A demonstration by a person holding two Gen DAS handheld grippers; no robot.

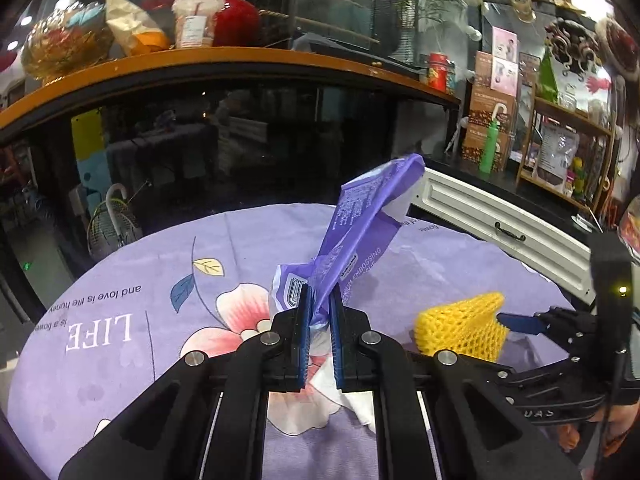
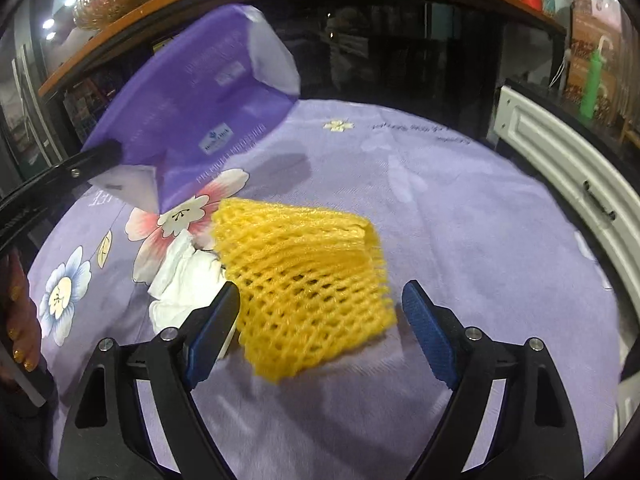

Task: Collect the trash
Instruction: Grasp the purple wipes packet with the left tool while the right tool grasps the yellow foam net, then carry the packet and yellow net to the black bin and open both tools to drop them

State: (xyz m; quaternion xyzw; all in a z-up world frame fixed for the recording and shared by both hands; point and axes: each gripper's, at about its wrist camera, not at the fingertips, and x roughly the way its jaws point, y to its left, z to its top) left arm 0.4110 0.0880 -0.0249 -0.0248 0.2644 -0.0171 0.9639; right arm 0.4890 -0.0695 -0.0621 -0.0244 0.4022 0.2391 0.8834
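- The right claw [image 2: 320,320] stands open, and the yellow foam net [image 2: 304,280] lies on the counter [image 2: 460,220] between and just ahead of its fingers, long side running across the gap.
- A crumpled white tissue [image 2: 180,276] lies just left of it.
- Farther left, the left claw [image 1: 319,316] is clamped on the purple wrapper [image 1: 360,232], which stands up from it.

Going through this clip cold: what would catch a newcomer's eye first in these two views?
First, the purple wrapper, pinched in the shut left gripper and sticking up above the floral purple tablecloth. Next, the bright yellow foam net lying on the cloth between the fingers of the open right gripper, not yet pressed. A crumpled white tissue lies on the cloth just left of the net.
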